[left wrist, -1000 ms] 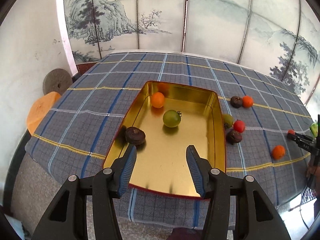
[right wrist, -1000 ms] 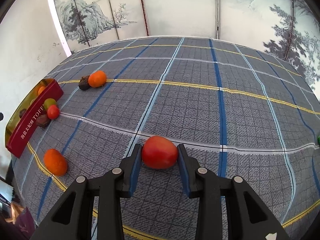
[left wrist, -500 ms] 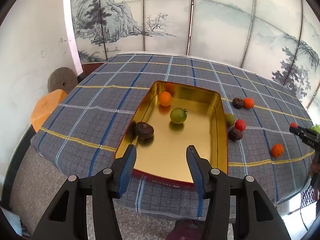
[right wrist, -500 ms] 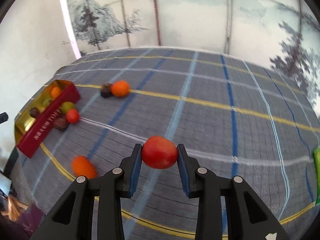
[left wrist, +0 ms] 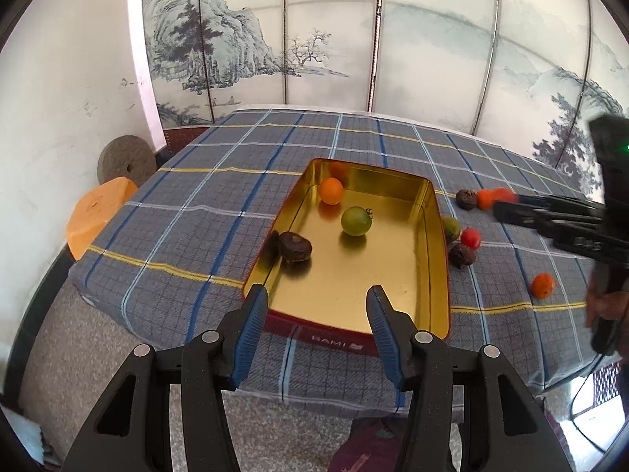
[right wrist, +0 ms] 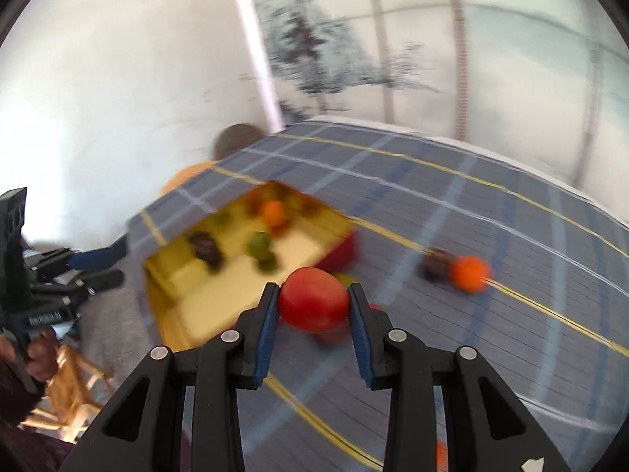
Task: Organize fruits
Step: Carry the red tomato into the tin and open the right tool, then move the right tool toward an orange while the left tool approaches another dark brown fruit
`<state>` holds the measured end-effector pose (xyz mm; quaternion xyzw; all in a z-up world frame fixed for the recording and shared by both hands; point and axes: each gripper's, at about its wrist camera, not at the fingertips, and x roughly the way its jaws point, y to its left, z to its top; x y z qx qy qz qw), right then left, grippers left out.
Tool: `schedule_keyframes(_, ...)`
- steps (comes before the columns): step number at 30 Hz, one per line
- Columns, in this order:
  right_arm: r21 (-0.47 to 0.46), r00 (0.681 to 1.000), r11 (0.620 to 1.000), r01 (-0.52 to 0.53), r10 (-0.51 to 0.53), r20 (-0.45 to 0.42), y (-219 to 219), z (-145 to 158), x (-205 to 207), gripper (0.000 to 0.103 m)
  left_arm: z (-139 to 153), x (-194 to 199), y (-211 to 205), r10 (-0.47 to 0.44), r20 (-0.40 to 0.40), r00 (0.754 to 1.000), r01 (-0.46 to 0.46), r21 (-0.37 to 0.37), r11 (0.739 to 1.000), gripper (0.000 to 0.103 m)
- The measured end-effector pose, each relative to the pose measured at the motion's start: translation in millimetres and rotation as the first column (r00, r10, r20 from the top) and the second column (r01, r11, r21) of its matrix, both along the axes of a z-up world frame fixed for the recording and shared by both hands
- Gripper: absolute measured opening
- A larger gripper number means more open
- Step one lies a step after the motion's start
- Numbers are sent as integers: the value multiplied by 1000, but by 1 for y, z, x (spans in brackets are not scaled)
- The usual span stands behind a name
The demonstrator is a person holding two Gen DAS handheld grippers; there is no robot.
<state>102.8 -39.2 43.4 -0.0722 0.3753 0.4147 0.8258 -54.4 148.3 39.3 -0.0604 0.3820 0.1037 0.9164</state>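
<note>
My right gripper (right wrist: 313,291) is shut on a red tomato (right wrist: 313,299), held in the air beside the near right corner of the gold tin tray (right wrist: 338,222). In the left wrist view the tray (left wrist: 440,259) holds an orange (left wrist: 331,191), a green tomato (left wrist: 356,220) and a dark fruit (left wrist: 295,247). My left gripper (left wrist: 316,291) stands open and empty over the tray's near end. The right gripper (left wrist: 497,206) reaches in from the right, blurred. Loose fruits lie right of the tray: a green one (left wrist: 451,227), a red one (left wrist: 470,238) and a dark one (left wrist: 462,255).
Farther right on the checked cloth lie an orange (left wrist: 542,285) and a dark fruit (left wrist: 466,199) beside another orange (left wrist: 484,198). An orange stool (left wrist: 98,216) and a round stone disc (left wrist: 125,165) stand left of the table. A painted screen backs it.
My right gripper has lifted the red tomato and swung it left, from the open cloth to beside the tray. My left gripper has drawn back a little from the tray, still open.
</note>
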Motion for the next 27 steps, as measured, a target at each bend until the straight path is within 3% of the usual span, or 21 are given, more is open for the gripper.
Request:
schedule_keyframes(9,-54,983,986,-159,153,-99,107,-40,-3,32,-8,-9,11,45,-36,998,-44,20,999,54)
schedule_keyframes(19,-71,975,979,-191,181,-130,148,-48,-4,33,-10,-11,12,46,-44,998,-45,30,999,55)
schedule_keyframes(21,-55,975,980,-189,181,-128,146,-43,-5,39,-10,-11,10,43,-46,998,-41,38,998,55)
schedule_keyframes(25,11,979,985,-172,172,-106,132,-29,-8,61,-9,-11,7,38,-47,998,-36,60,998,56)
schedule_keyframes(27,41,982,986,-162,165,-88,120,-22,-12,62,-9,-11,6,35,-45,998,-32,60,998,58)
